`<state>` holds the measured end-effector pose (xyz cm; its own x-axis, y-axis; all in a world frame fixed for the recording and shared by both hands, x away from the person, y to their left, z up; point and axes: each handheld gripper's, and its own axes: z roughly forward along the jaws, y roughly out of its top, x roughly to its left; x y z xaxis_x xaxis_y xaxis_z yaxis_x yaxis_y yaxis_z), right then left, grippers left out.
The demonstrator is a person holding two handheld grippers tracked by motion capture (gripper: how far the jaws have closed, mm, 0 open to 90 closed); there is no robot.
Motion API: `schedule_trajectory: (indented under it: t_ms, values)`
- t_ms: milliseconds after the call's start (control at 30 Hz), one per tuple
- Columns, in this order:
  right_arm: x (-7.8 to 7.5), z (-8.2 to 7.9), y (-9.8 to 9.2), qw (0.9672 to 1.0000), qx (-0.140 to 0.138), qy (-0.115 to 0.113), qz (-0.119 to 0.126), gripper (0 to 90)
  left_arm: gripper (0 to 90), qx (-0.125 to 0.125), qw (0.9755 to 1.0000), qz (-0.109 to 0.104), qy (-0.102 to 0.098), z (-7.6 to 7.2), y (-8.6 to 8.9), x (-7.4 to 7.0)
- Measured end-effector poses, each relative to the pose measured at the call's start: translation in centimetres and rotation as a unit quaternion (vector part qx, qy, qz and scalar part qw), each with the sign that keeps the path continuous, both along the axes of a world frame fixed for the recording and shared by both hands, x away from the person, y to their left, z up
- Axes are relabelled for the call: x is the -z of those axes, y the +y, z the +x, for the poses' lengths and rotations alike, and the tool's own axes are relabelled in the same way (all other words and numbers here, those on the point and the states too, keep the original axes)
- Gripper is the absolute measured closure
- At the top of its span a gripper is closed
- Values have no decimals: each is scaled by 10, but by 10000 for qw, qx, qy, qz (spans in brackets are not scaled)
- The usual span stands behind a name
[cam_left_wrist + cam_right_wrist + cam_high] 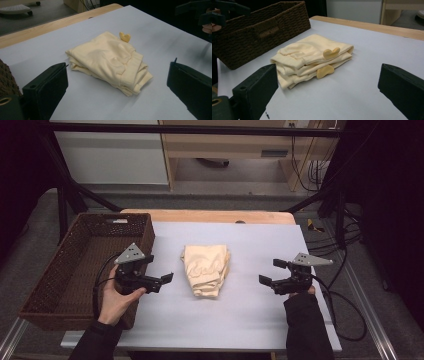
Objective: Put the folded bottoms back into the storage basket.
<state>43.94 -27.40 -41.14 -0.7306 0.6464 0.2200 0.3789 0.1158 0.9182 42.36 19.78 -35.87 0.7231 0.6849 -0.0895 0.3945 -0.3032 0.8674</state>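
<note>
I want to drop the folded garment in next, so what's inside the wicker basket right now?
The wicker basket shows only its bare woven floor. The corner near the left gripper is hidden behind the hand and the near wall.

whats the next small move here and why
Probably bring both grippers in toward the folded garment. The left gripper and right gripper are open, on either side of it, touching nothing. It lies folded beside the basket.

The folded cream garment (206,269) carries a line of cursive stitched script across its top, seen in the high view, but the letters are too small to read.
</note>
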Motion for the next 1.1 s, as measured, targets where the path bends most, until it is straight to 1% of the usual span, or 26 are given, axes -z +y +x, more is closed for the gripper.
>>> schedule_trajectory:
  t_ms: [67, 233, 267, 533, 633, 800, 1100]
  values:
    - [0, 0, 0, 10000, -1, -1, -3, 33, 33, 8, 10000, -5, 3, 0, -2, 1]
    - [0, 0, -1, 10000, -7, 0, -7, 33, 33, 16, 10000, 59, 30, 0, -9, 3]
    - [0, 0, -1, 10000, -1, -8, 7, 33, 34, 19, 9999, 97, 40, 0, -12, 5]
    - [0, 0, -1, 10000, 8, 4, 12, 33, 33, 44, 9999, 75, 61, 0, -18, 7]
    - [0, 0, -2, 10000, 11, 1, 15, 33, 33, 59, 9999, 103, 52, 0, -22, 7]
    - [1, 0, -1, 10000, 4, 17, 8, 33, 33, 72, 9999, 78, 80, 2, -30, 8]
    - [1, 0, -1, 10000, -4, 25, -3, 33, 34, 108, 9999, -9, 46, 6, -42, 5]
